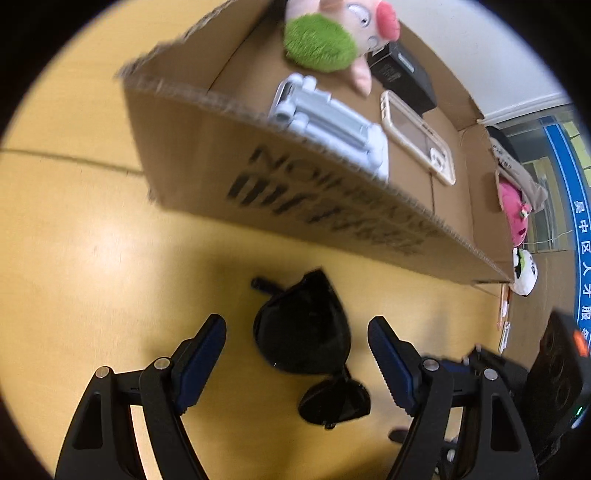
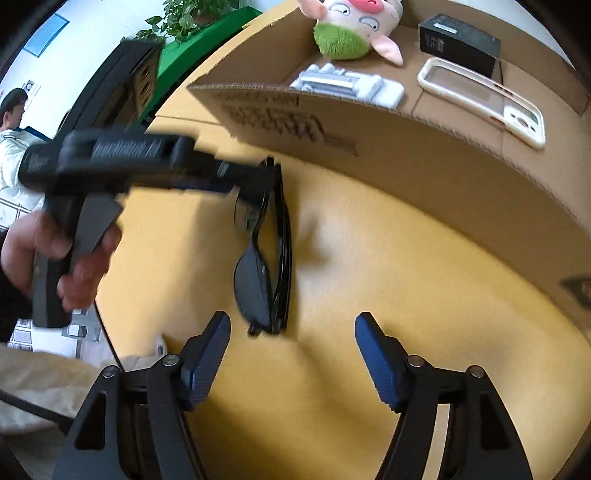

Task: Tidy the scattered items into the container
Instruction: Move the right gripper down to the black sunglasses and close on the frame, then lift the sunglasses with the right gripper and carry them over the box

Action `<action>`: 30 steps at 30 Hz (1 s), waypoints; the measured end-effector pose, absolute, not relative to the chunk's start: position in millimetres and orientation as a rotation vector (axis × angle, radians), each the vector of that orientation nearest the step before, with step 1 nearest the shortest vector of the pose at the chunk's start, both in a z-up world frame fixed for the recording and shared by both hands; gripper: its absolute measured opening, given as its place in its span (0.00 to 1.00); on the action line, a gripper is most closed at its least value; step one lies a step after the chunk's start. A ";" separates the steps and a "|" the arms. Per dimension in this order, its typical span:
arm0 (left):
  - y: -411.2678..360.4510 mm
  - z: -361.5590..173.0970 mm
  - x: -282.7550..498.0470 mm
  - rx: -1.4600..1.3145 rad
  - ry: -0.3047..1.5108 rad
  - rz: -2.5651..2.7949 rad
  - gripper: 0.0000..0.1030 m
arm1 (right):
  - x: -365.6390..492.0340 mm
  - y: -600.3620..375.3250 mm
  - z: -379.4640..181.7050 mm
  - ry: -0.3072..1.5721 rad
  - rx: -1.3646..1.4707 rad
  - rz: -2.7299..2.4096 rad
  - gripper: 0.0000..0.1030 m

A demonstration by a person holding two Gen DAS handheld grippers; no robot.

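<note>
Folded black sunglasses (image 1: 303, 332) lie on the yellow table, just in front of a brown cardboard box (image 1: 295, 192). My left gripper (image 1: 297, 325) hangs over them, open, one blue pad on each side of the far lens and neither touching it. In the right wrist view the sunglasses (image 2: 258, 280) run away from me, and the left gripper (image 2: 255, 181), held by a hand (image 2: 74, 258), comes in over their far end. My right gripper (image 2: 292, 319) is open with bare table between its fingers, and the glasses' near end sits just ahead of its left finger (image 2: 210, 350).
The box (image 2: 406, 155) holds a plush pig (image 2: 351, 26), a white phone stand (image 2: 351, 85), a phone case (image 2: 480, 99) and a small black box (image 2: 458, 40). A pink plush (image 1: 513, 210) and a white toy (image 1: 524, 273) lie beyond its right end. A person in white (image 2: 11, 147) is at far left.
</note>
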State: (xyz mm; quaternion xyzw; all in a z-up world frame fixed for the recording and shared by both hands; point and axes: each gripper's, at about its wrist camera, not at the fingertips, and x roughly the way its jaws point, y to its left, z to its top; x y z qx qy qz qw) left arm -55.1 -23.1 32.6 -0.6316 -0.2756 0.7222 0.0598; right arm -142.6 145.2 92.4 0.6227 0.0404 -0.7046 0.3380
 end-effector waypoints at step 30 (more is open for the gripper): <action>5.8 53.7 -63.9 -1.956 -0.766 2.160 0.18 | -150.2 134.5 65.1 0.071 1.659 -1.829 0.23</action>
